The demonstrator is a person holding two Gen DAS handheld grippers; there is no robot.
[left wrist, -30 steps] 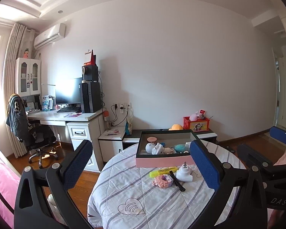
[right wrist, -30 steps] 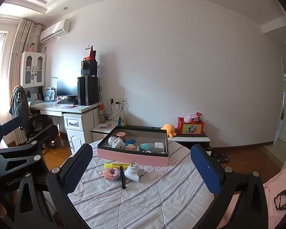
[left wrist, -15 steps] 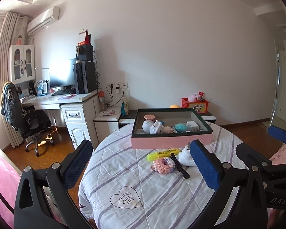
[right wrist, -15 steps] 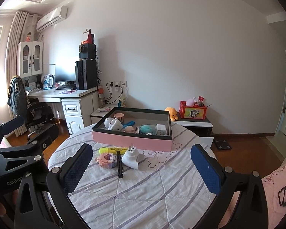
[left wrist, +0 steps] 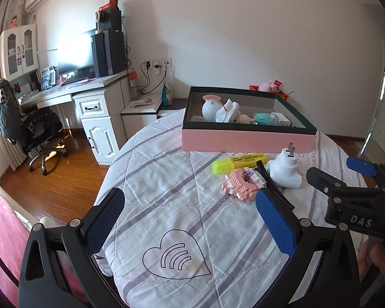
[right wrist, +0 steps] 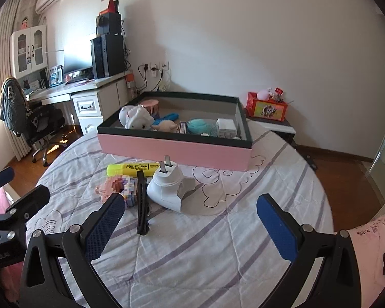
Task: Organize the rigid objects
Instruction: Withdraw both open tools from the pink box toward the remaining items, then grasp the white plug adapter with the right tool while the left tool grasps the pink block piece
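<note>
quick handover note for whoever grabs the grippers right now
Left gripper: open, empty, above the near side of the table.
Right gripper: open, empty, facing the loose items.
Done: several toys and small things already lie in the pink box.
Left: yellow highlighter, pink block figure, black clip and white plug adapter sit on the table in front of the box.

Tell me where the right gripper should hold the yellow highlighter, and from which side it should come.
Grip the yellow highlighter across its bare cap end, descending from above. It lies flat, its long side facing the pink box; the black clip and white plug adapter probably crowd its other end.
</note>
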